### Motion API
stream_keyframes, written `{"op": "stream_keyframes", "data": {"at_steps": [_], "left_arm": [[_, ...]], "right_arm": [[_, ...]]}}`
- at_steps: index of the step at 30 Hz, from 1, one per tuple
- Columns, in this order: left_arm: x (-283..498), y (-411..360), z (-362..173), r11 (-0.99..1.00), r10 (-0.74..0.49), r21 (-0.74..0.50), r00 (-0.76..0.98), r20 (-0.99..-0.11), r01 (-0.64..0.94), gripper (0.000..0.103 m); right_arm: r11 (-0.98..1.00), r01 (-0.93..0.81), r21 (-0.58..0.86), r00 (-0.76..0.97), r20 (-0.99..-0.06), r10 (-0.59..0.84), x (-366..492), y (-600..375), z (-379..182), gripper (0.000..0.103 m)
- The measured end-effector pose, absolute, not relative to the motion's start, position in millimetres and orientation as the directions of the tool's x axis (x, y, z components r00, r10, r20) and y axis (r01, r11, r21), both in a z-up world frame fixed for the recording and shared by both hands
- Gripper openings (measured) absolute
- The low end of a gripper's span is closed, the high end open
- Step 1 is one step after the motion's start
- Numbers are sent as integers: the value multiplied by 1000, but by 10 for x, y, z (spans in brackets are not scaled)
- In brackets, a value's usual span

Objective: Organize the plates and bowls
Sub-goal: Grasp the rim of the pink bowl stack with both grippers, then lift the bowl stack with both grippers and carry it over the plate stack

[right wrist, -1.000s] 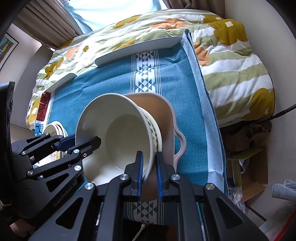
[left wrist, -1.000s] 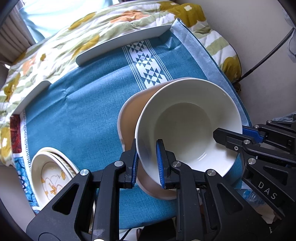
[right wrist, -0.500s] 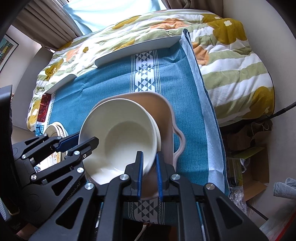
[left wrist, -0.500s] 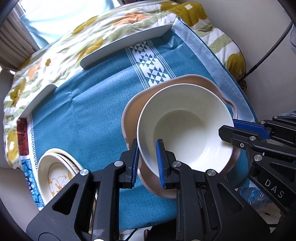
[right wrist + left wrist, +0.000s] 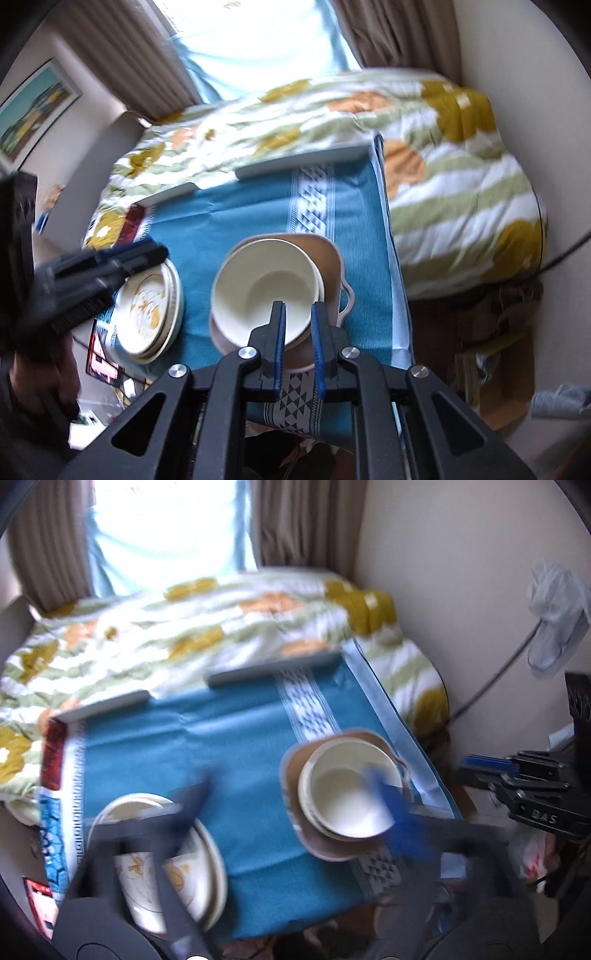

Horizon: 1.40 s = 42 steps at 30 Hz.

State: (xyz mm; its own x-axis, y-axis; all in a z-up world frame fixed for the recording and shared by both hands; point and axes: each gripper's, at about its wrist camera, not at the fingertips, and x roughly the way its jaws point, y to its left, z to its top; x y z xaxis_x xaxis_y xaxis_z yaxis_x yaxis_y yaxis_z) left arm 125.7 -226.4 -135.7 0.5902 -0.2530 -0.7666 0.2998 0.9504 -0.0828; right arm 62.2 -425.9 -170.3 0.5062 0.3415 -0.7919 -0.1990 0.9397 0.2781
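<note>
We note left gripper [image 5: 291, 794] jaws opening, empty, right gripper [image 5: 298, 332] jaws parting, nothing between, white bowl [image 5: 266, 286] nested in brown dish [image 5: 325, 266] near table's right edge, plates [image 5: 147, 306] at front-left corner.

Motion blur smears the left gripper [image 5: 291, 794] and its fingers [image 5: 397, 808], which hide part of the plate stack [image 5: 207, 853], while the cream bowl [image 5: 258, 284] covers most of the tan dish [image 5: 325, 258] beneath.
</note>
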Motion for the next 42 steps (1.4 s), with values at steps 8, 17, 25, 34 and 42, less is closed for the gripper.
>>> {"op": "stream_keyframes", "data": {"at_steps": [8,17,25,34,42], "left_arm": [[1206,-2137,-1693,947,-175,-3,511,-841,321,103],[1393,-2375,-2343,922,-116,26,341,-933,385,102],[1546,-2481,-2639,911,-97,17,254,-962,411,88],[1702,-2591,-2875,900,-112,-28,167,-980,435,68],[1800,-2550,-3038,901,-169,-88,155,-973,424,62]], "right_arm": [[966,-219,137,429,-876,221,570,-4305,-1987,103],[975,-221,31,346,-932,108,933,-4236,-2370,103],[952,-306,1,260,-962,84,1122,-4151,-2631,73],[915,-402,29,178,-978,109,1271,-3954,-2806,42],[908,-407,98,150,-974,173,1395,-3958,-2984,30]]}}
